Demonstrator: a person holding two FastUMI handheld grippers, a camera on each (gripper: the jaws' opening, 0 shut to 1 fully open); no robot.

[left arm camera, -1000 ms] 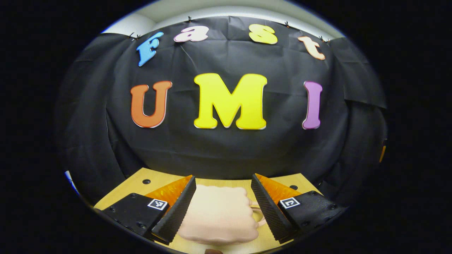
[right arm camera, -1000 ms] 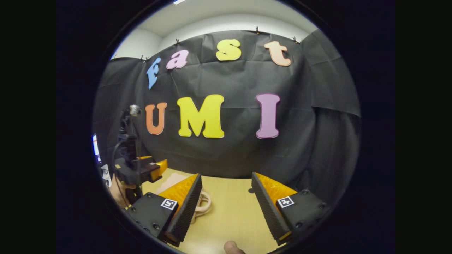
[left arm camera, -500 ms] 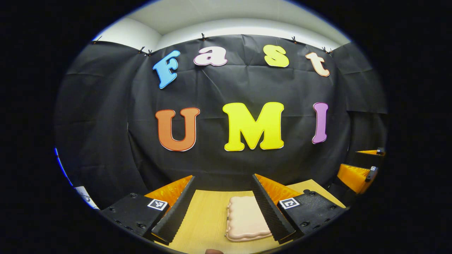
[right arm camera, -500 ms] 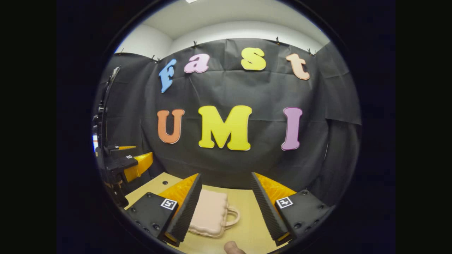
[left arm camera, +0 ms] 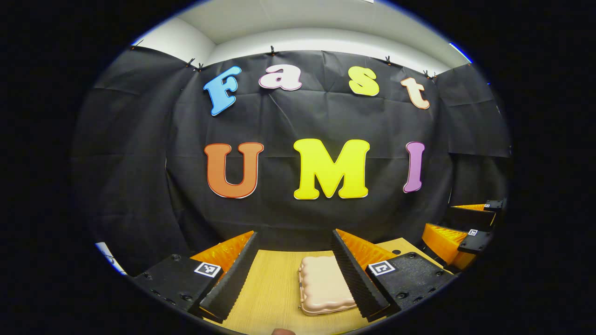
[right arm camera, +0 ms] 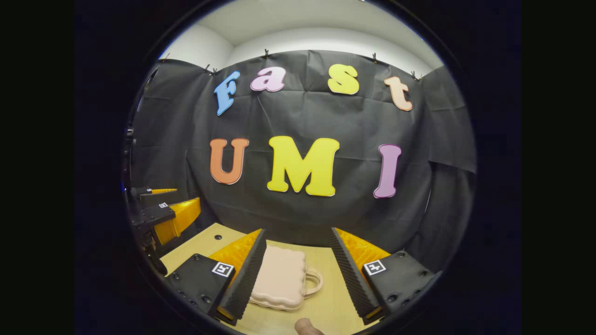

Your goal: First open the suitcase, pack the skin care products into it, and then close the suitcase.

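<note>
The fingers of the left gripper [left arm camera: 294,272] are standing wide apart and holding nothing, hovering above the wooden bench [left arm camera: 270,288]. The right gripper [right arm camera: 298,270] is spread just as wide in its own view, also empty, and a fingertip [right arm camera: 305,327] of the person's hand is peeking in at the bottom edge.

Just ahead, the small pink suitcase [right arm camera: 281,278] is lying flat on the bench with its lid down. In the right gripper view it is sitting partly behind the left-hand finger, its looped handle [right arm camera: 314,281] pointing into the open gap. In the left gripper view the suitcase [left arm camera: 324,284] is sitting against the inner side of the right-hand finger, its seam side facing the gap.

Farther off, each gripper is showing at the edge of the other's view, well apart from the case.

No skin care products are visible, and whether any are inside I cannot tell. By my judgement, either the opening step is in hand or the case is already packed and closed. If opening, the next move calls for bringing one gripper down onto the lid edge beside the handle, while the other is steadying the base.
</note>
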